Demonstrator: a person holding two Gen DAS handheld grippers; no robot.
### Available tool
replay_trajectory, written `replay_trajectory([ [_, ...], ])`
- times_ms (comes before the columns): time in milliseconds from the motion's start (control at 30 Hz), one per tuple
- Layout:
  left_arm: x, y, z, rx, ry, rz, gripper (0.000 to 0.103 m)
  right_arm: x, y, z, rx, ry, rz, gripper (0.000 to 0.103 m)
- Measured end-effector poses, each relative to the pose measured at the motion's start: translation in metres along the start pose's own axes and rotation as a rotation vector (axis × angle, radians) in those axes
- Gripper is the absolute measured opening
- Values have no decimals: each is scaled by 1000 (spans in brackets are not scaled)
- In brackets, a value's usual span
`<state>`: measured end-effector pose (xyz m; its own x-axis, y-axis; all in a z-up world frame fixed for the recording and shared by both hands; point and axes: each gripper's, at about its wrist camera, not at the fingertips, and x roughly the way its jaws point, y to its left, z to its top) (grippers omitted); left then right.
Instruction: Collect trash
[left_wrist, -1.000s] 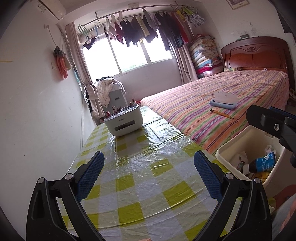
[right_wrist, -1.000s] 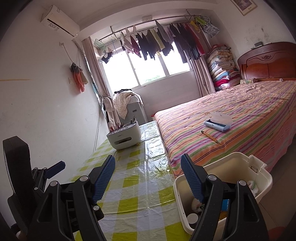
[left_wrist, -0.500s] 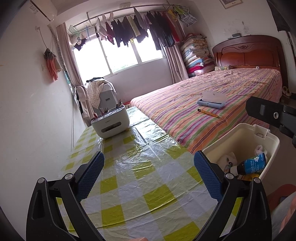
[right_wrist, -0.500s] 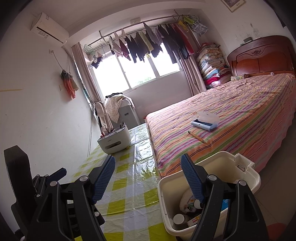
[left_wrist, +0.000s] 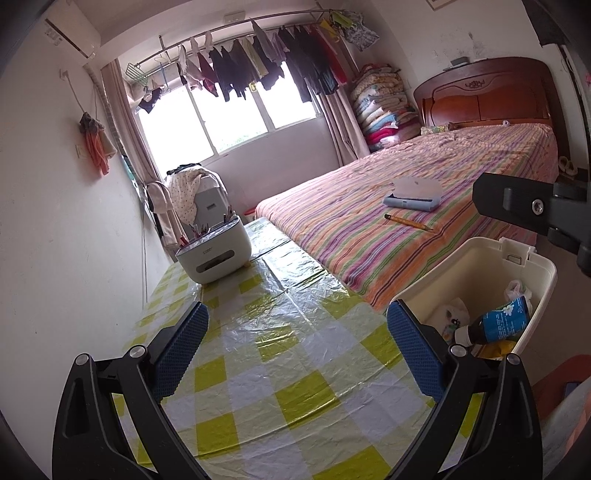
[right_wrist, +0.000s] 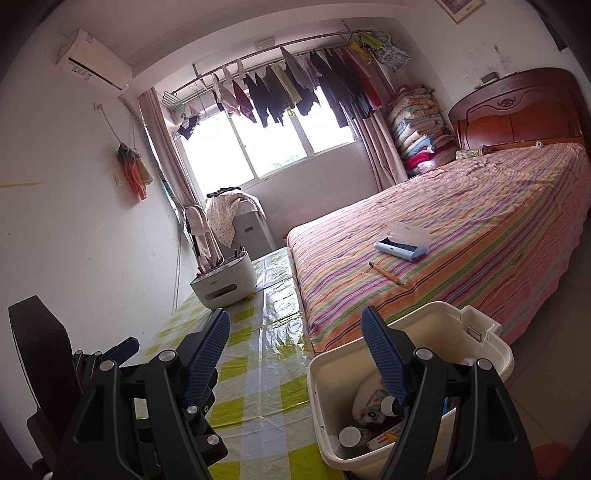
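Note:
A cream plastic bin (left_wrist: 480, 266) (right_wrist: 424, 325) stands beside the table's right edge, next to the bed. It holds trash: a bottle with a blue label (left_wrist: 506, 325), a white printed bag (right_wrist: 369, 402) and small containers (right_wrist: 349, 435). My left gripper (left_wrist: 295, 347) is open and empty above the yellow-checked tablecloth (left_wrist: 280, 362). My right gripper (right_wrist: 295, 354) is open and empty, its right finger above the bin. The left gripper shows at the left of the right wrist view (right_wrist: 110, 362).
A white pen-holder box (left_wrist: 214, 251) (right_wrist: 223, 280) stands at the table's far end. On the striped bed (left_wrist: 406, 206) lie a pale blue case (left_wrist: 413, 195) and a yellow pencil (left_wrist: 408, 222). A wall runs along the table's left side.
Both views have pulled back and drifted a little; the bin has shifted left in the right wrist view. Both grippers stay open and empty.

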<state>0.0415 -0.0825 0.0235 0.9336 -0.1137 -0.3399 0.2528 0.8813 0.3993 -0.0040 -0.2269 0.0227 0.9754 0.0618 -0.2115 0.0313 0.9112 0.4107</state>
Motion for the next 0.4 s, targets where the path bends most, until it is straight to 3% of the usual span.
replay_trajectory([
  [400,5,5,-1,-29,19,-10,96,0,1,0,1,2,1,72],
])
